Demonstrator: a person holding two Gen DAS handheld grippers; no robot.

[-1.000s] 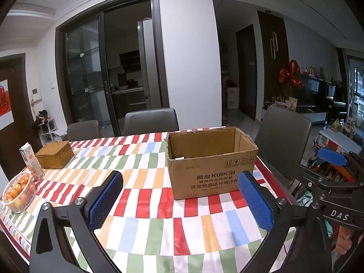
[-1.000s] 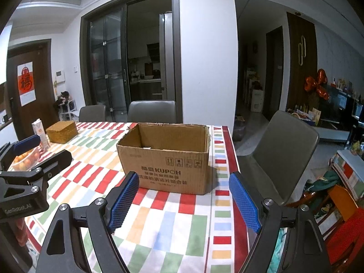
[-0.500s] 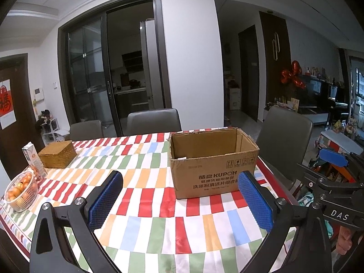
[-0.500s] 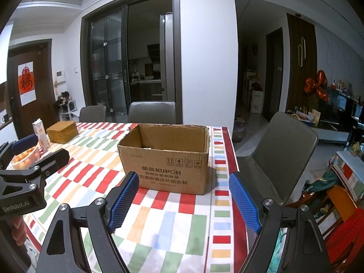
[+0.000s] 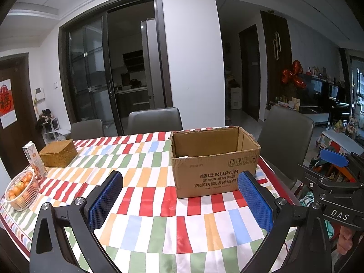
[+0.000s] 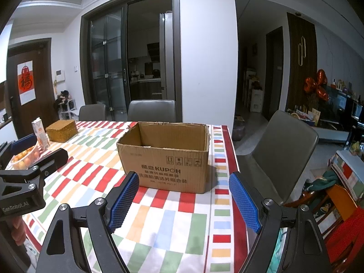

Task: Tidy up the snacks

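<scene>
Open-topped brown cardboard box (image 5: 213,161): on the checked counter (image 5: 145,204), straight beyond both sets of fingers, presumably staged to receive snacks. Left gripper (image 5: 179,201) and right gripper (image 6: 184,201): fingers spread, empty. Snacks: none visible.

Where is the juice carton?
In both views it stands at the table's far left, the juice carton between the woven box and fruit bowl.

Open brown cardboard box (image 5: 215,162) upright on tablecloth (image 5: 145,195)
</scene>
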